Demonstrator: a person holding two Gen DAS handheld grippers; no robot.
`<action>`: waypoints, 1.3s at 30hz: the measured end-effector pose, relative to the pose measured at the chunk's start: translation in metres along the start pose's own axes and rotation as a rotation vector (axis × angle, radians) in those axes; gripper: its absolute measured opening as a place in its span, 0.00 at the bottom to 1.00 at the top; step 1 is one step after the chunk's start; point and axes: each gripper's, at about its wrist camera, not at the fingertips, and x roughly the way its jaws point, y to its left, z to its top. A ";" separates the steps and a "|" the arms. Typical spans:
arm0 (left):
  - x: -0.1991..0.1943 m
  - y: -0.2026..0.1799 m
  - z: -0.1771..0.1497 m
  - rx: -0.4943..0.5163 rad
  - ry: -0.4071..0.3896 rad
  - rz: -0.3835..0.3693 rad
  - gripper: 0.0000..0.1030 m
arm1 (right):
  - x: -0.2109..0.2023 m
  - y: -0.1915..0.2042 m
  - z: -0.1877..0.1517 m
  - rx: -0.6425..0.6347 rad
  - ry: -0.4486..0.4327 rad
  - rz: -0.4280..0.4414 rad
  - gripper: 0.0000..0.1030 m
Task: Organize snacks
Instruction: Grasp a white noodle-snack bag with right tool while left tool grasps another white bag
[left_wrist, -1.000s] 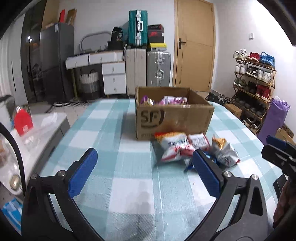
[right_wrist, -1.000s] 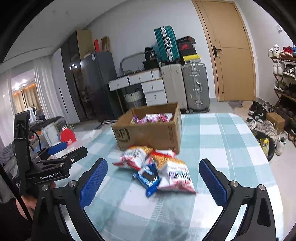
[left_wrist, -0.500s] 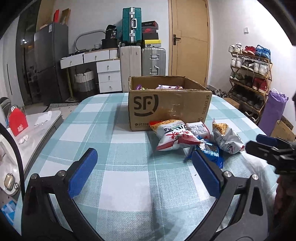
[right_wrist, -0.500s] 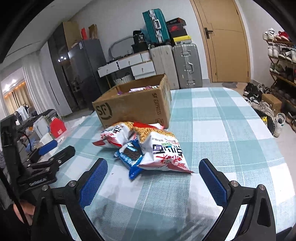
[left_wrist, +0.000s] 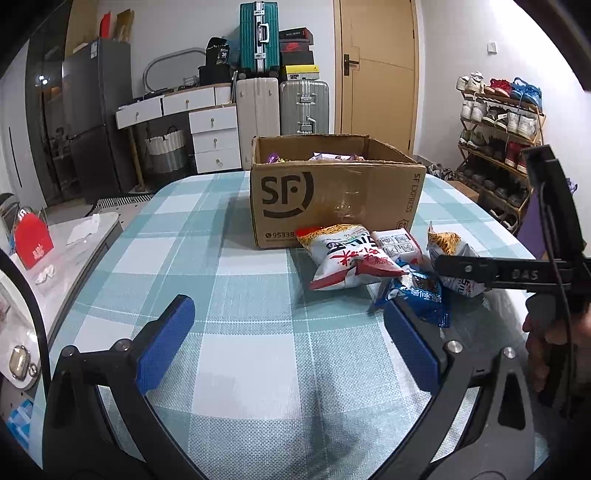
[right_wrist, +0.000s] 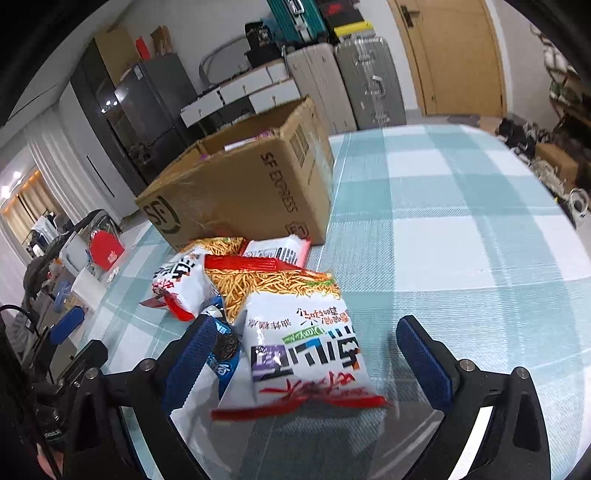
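An open cardboard box (left_wrist: 332, 192) marked SF stands on the checked table with purple packets inside. In front of it lies a pile of snacks: a white and red noodle-snack bag (left_wrist: 347, 258), a blue cookie pack (left_wrist: 421, 295) and a second noodle-snack bag (right_wrist: 303, 343). My right gripper (right_wrist: 306, 332) straddles that second bag. Its jaws are closing, the pads stand clear of the bag, and the left finger lies over the blue cookie pack (right_wrist: 221, 354). My left gripper (left_wrist: 290, 310) hangs open over bare cloth, left of the pile, with nothing between its fingers.
The table's checked cloth (left_wrist: 258, 369) stretches wide to the right of the pile. A low side table with a red box (left_wrist: 33, 243) stands at the left. A shoe rack (left_wrist: 498, 147) is at the right, with suitcases and drawers behind the box.
My right gripper has come forward and down onto the pile, so the near bag now lies between its fingers, which have narrowed a little. The left gripper has sunk slightly.
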 end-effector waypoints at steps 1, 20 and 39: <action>0.002 0.001 0.000 -0.005 0.006 0.000 0.99 | 0.003 0.000 0.001 -0.001 0.011 0.007 0.85; 0.001 0.005 -0.004 -0.035 0.001 0.011 0.99 | -0.018 0.013 -0.010 -0.044 -0.072 -0.004 0.52; 0.022 0.011 0.017 -0.065 0.038 -0.113 0.99 | -0.074 0.023 -0.049 -0.065 -0.185 -0.059 0.52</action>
